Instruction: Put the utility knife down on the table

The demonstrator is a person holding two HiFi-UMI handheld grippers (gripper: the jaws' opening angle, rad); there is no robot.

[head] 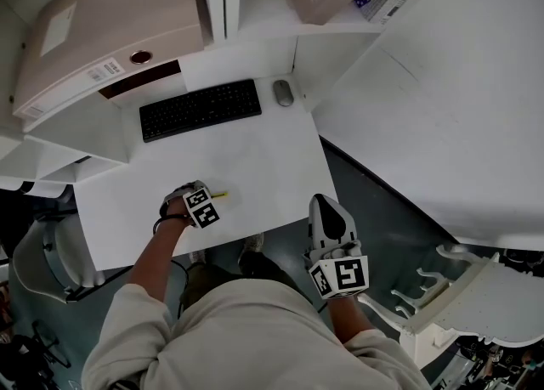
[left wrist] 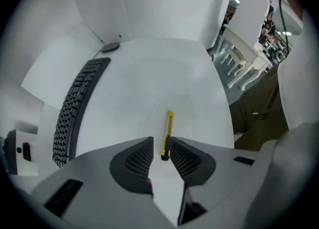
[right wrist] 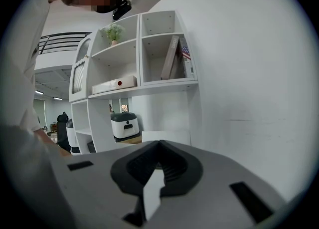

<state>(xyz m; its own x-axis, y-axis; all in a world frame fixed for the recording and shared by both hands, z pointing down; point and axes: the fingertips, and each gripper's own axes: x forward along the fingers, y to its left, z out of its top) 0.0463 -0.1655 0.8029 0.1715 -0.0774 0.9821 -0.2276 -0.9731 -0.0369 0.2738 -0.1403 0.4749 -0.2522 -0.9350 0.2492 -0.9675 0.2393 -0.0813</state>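
Utility knife (left wrist: 168,133): slim, yellow body with a dark strip down the middle and a dark near end. It lies flat on the white desk (left wrist: 164,68), and the blade can't be made out. It sits right under the left claw (left wrist: 159,140): near end in the gap at the tips, close by the right-hand pad, the rest running straight out ahead of the claw. The left claw points almost straight down over it, released, jaws spread, pads not pressing the knife. From above only a bit of yellow shows past the marker cube.

The right claw (right wrist: 159,143) is clenched, tips together, nothing between them. It is held off the desk's near edge, well apart from the knife, roughly level and facing a white shelf unit (right wrist: 134,91).

Shelf compartments ahead of the right claw:
- top: small green plant (right wrist: 112,32)
- below it: flat pale box (right wrist: 113,84) with a round dark spot
- right of that: leaning books (right wrist: 175,57)
- lower down: white rounded machine (right wrist: 123,123) with a dark top

Beyond the left claw there is a black keyboard (left wrist: 75,108) off to its left and a grey mouse (left wrist: 110,47) further out. A white chair (left wrist: 244,58) stands to its right, off the desk. Bare desk lies between the knife and the keyboard.
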